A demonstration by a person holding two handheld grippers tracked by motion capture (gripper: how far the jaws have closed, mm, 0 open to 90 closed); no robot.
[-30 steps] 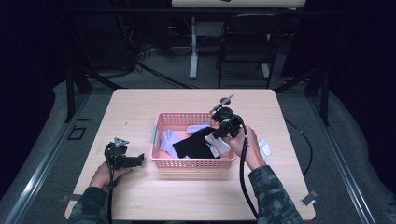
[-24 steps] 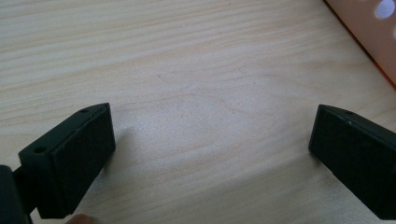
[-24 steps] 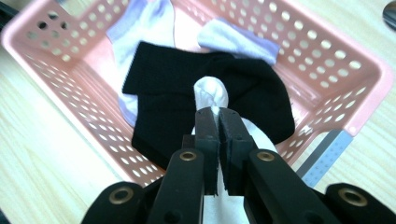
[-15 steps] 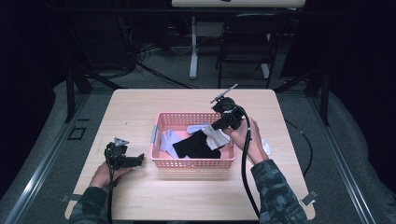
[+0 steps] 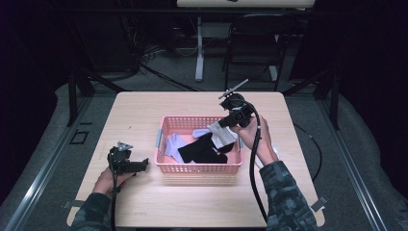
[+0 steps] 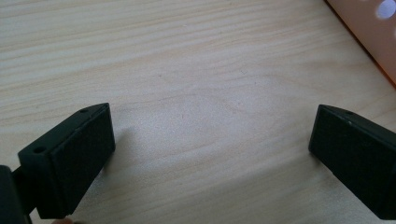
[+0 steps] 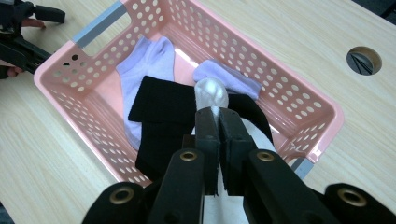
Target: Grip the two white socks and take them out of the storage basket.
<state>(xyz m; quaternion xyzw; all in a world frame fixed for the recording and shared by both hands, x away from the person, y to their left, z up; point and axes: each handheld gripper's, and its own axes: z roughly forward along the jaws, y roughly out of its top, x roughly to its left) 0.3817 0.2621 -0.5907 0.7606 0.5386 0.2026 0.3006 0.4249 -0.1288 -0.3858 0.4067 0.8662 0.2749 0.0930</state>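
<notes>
A pink perforated basket (image 5: 199, 168) (image 7: 60, 74) stands mid-table with several socks in it. My right gripper (image 5: 226, 122) (image 7: 217, 114) hovers over the basket's right end, shut on a white sock (image 5: 224, 135) (image 7: 211, 93) that hangs from its jaws. Below lie black socks (image 5: 202, 150) (image 7: 163, 109) and pale lavender socks (image 5: 174, 144) (image 7: 147, 58). Left of the basket, my left gripper (image 5: 143, 164) (image 6: 212, 126) rests low on the wooden table (image 6: 187, 56) in a hand, open with nothing between its jaws. The basket's pink corner (image 6: 373, 32) sits just beyond it.
A white cloth item (image 5: 272, 147) lies on the table right of the basket, partly behind the right hand. The tabletop has a round cable hole (image 7: 364, 59). A dark chair (image 5: 255, 38) and a table leg (image 5: 199, 48) stand beyond the far edge.
My right gripper has risen above the basket, drawing the white sock up with it. The left gripper has stayed where it was.
</notes>
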